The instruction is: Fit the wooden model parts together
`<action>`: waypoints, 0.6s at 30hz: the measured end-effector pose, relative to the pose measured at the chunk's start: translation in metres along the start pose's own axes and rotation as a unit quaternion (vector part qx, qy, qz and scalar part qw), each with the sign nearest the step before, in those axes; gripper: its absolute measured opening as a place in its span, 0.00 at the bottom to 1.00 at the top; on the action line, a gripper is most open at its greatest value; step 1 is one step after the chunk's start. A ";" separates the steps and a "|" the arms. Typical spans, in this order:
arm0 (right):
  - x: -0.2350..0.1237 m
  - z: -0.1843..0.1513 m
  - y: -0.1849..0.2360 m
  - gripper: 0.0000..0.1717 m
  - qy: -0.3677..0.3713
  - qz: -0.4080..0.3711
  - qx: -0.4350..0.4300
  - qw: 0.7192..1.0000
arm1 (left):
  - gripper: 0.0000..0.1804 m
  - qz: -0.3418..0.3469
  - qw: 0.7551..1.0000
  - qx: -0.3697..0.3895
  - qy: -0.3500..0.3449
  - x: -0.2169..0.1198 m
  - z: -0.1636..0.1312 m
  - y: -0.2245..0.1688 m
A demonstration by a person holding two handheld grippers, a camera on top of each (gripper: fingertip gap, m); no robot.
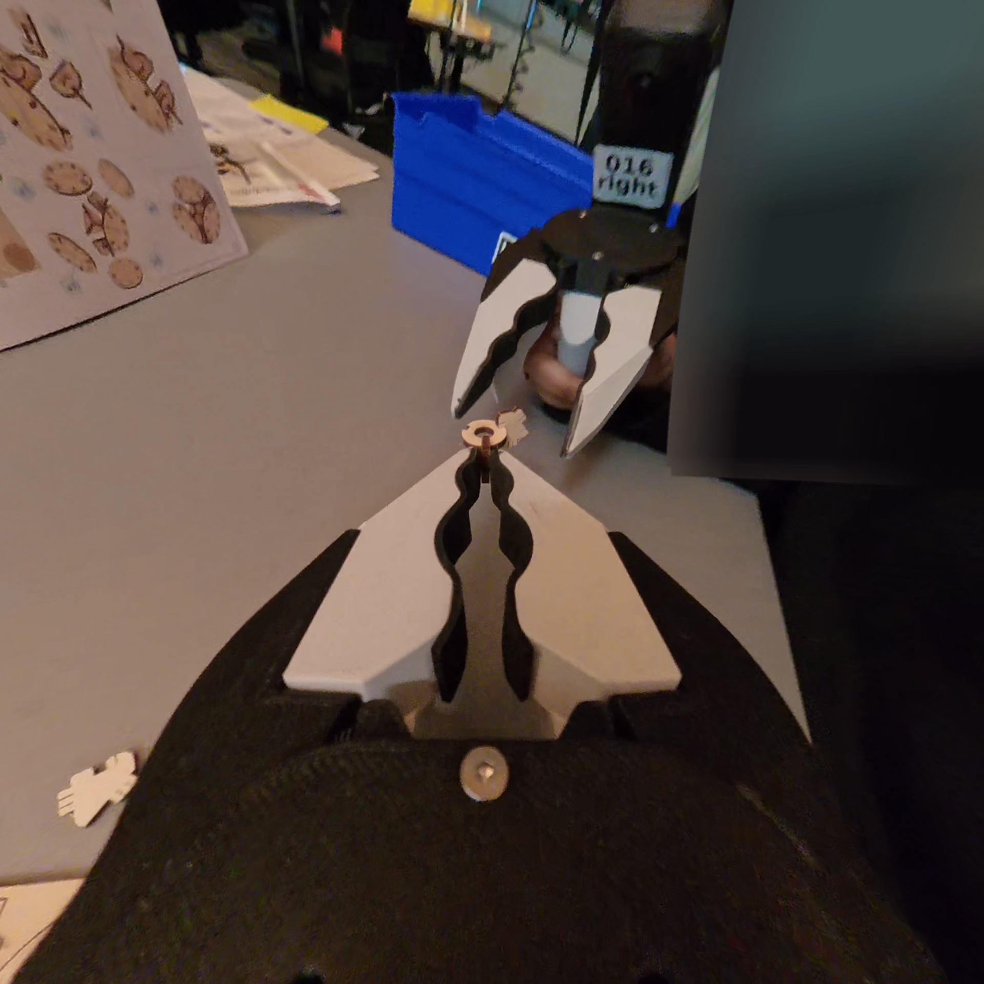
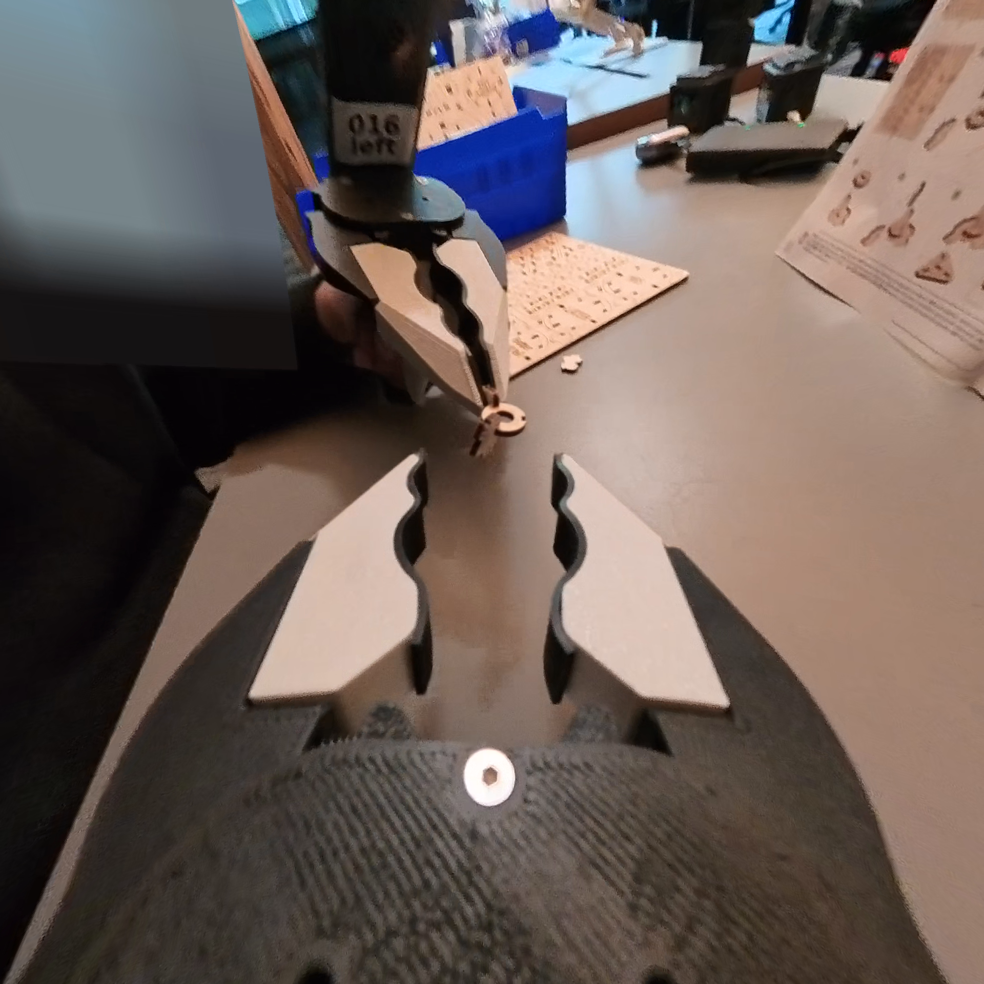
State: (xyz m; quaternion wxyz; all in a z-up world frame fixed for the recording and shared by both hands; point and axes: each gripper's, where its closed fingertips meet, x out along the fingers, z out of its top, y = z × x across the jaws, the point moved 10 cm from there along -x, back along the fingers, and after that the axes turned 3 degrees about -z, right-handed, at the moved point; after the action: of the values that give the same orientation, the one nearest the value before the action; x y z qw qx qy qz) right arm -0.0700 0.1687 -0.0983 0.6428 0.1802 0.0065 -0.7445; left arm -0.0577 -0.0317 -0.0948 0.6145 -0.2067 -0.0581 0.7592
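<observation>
Left tool (image 1: 483, 452) pinches a thin, light, brittle-looking wooden ring assembly (image 1: 485, 432) by its tab; right tool (image 2: 490, 463) spread, empty.

White fingers (image 2: 351, 601), wavy black pads, silver screw (image 2: 489, 784).

Matt table (image 2: 745, 479), pale wooden ring piece (image 2: 503, 420)
</observation>
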 end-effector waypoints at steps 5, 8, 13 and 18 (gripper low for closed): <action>0.000 0.002 0.002 0.22 -0.022 -0.003 -0.008 1.000 | 0.00 -0.007 1.000 0.005 -0.004 0.001 0.000 -0.003; 0.002 0.002 0.004 0.23 -0.023 0.010 -0.004 1.000 | 0.00 -0.017 1.000 0.005 -0.001 0.004 0.000 -0.005; 0.000 0.003 0.005 0.20 -0.028 0.029 -0.003 0.999 | 0.00 -0.034 0.999 0.006 0.002 0.004 0.000 -0.007; 0.004 0.001 0.011 0.18 -0.008 0.037 -0.030 0.999 | 0.00 -0.049 0.999 0.007 0.002 0.004 0.000 -0.009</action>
State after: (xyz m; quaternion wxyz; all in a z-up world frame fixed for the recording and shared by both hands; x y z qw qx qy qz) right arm -0.0603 0.1626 -0.0964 0.6750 0.1552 0.0169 -0.7211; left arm -0.0501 -0.0259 -0.0929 0.6528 -0.2010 -0.0618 0.7278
